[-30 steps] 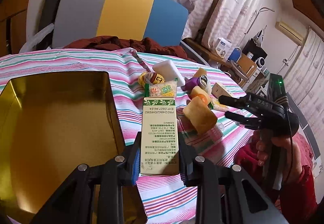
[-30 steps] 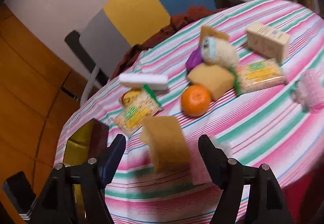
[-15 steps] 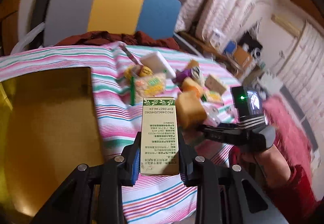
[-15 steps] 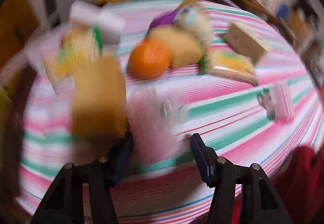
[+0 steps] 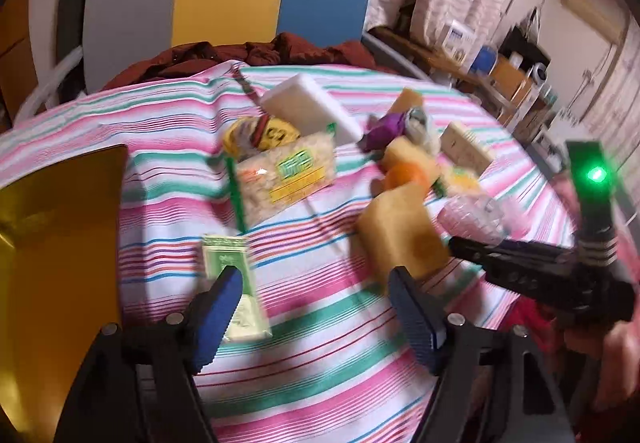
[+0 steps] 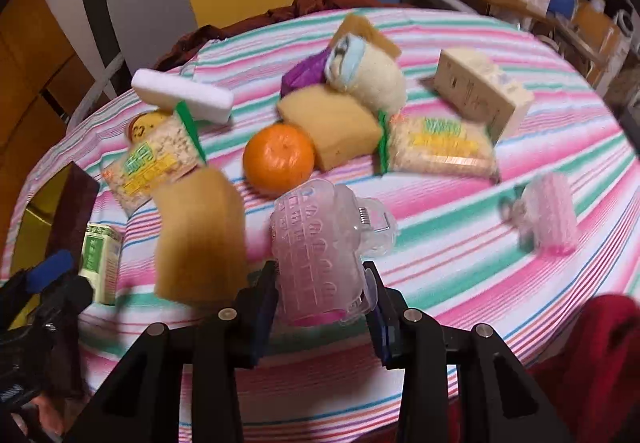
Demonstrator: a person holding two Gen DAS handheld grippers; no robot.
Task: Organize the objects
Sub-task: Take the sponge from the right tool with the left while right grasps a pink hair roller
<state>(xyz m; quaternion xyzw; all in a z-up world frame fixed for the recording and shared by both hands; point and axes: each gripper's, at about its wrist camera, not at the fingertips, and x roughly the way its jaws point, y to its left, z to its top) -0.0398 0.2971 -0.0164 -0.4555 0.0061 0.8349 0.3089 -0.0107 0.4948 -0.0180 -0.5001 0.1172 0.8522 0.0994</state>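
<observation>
Striped tablecloth (image 5: 328, 327), snacks scattered, gold tin (image 5: 56, 243) far left.
Left gripper (image 5: 316, 307) just released, green carton (image 5: 232, 283) at its left pad; right gripper (image 6: 322, 307) closing, clamping pink hair clip (image 6: 316, 255).

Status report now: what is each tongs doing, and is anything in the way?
Left tongs open, jaws just opened; green carton lies released beside them. Right tongs closing on pink hair clip. Yellow sponge close beside clip.
</observation>
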